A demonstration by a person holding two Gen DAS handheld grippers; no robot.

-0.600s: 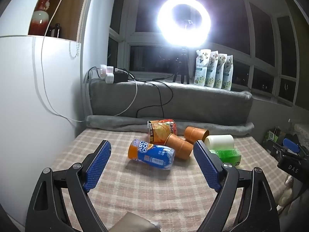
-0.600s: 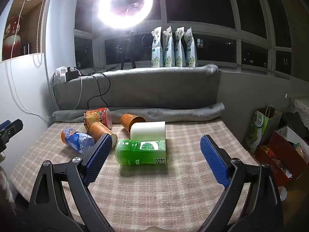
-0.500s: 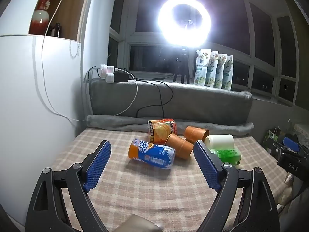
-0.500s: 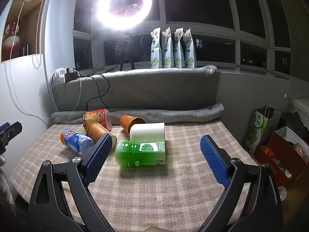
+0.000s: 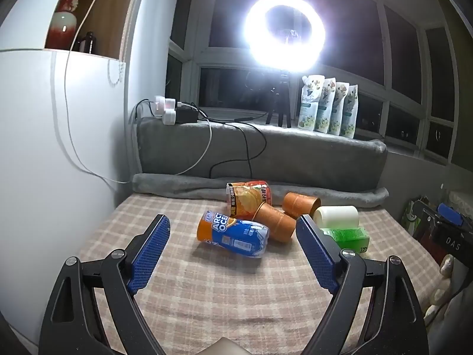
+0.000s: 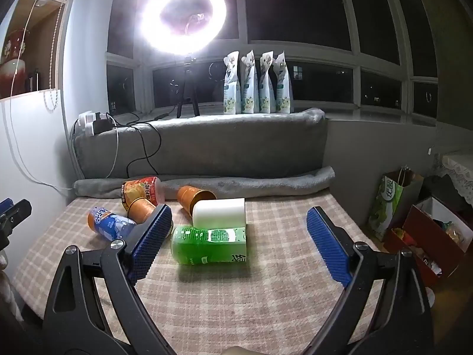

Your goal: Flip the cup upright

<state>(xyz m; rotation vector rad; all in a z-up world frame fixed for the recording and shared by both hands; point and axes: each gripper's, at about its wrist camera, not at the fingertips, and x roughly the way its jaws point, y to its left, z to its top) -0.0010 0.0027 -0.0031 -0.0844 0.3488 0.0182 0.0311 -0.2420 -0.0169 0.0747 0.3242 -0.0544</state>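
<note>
Several cups lie on their sides on the checked tablecloth (image 5: pixel 207 290). A blue and orange cup (image 5: pixel 233 233) lies nearest my left gripper (image 5: pixel 233 251), which is open and empty just short of it. Behind it lie a red and yellow cup (image 5: pixel 248 196), two orange cups (image 5: pixel 275 222) (image 5: pixel 300 205), a white cup (image 5: pixel 337 216) and a green cup (image 5: pixel 346 235). My right gripper (image 6: pixel 239 236) is open and empty, with the green cup (image 6: pixel 210 245) and white cup (image 6: pixel 220 212) between its fingers' lines, a little ahead.
A grey blanket roll (image 6: pixel 207 183) and grey cushioned ledge (image 6: pixel 207 145) bound the table's far side. A white wall (image 5: pixel 44 148) stands at the left. Bags and boxes (image 6: pixel 414 222) sit on the floor to the right. A ring light (image 5: pixel 285 32) glares above.
Both grippers have moved slightly forward toward the cups, which look a little nearer. Both stay open. No cup has moved.
</note>
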